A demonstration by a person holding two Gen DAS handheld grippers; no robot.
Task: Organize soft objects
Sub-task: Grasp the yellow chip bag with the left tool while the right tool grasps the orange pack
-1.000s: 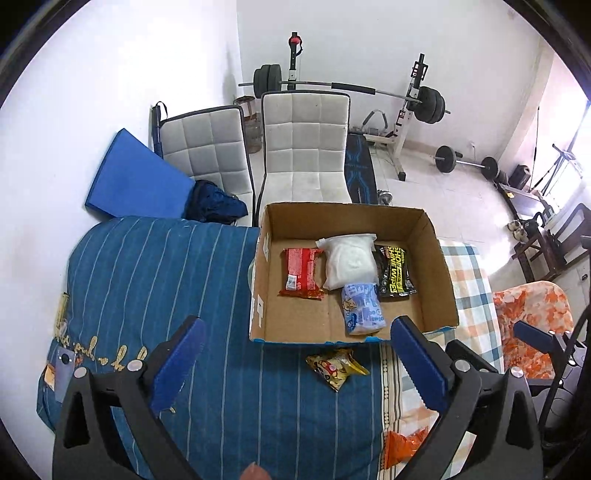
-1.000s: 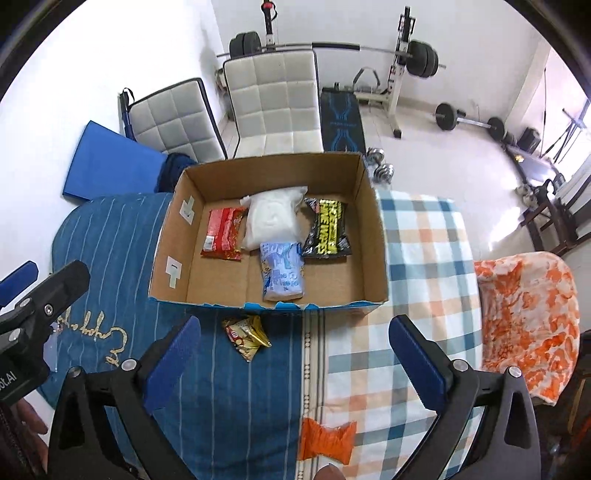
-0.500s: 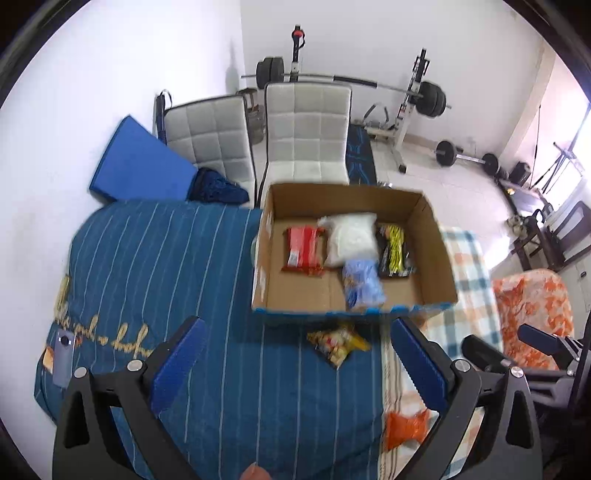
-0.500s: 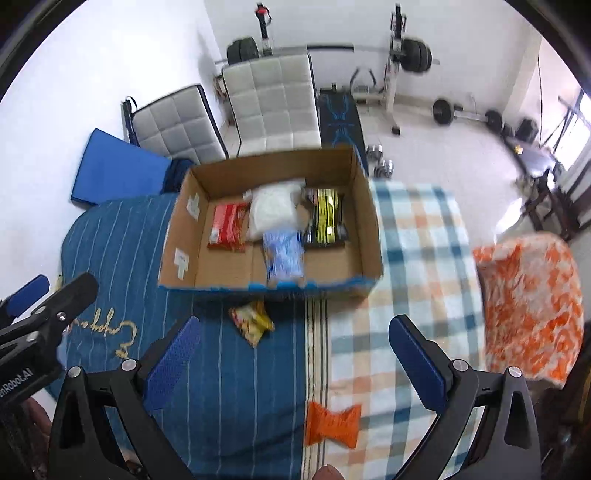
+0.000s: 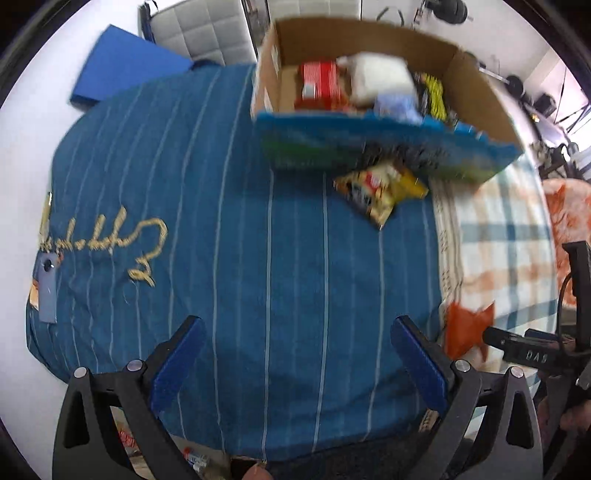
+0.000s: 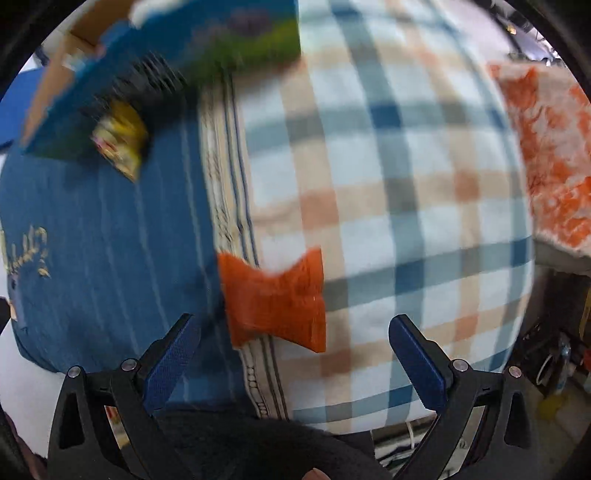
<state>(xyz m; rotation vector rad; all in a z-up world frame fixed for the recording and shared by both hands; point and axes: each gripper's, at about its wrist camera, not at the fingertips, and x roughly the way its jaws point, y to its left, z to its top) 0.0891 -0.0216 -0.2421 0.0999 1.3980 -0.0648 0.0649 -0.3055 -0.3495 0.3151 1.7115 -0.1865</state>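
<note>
An orange soft packet [image 6: 275, 301] lies on the seam between the blue striped cloth and the checked cloth, just ahead of my open, empty right gripper [image 6: 293, 363]. It also shows in the left wrist view [image 5: 466, 328]. A yellow snack packet [image 5: 380, 186] lies on the blue cloth in front of the cardboard box [image 5: 476, 88], which holds a red packet [image 5: 319, 83], a white pouch [image 5: 380, 75] and other packets. My left gripper [image 5: 295, 367] is open and empty over the blue cloth. The yellow packet also shows in the right wrist view [image 6: 120, 142].
The blue striped cloth [image 5: 221, 240] covers the left of the bed and the checked cloth [image 6: 406, 184] the right. An orange floral cushion [image 6: 546, 147] lies at the far right. A blue mat [image 5: 122, 70] and a chair [image 5: 199, 29] stand behind the bed.
Both grippers have dropped lower and closer to the bed. The right one has come down over the orange packet. Both stay open.
</note>
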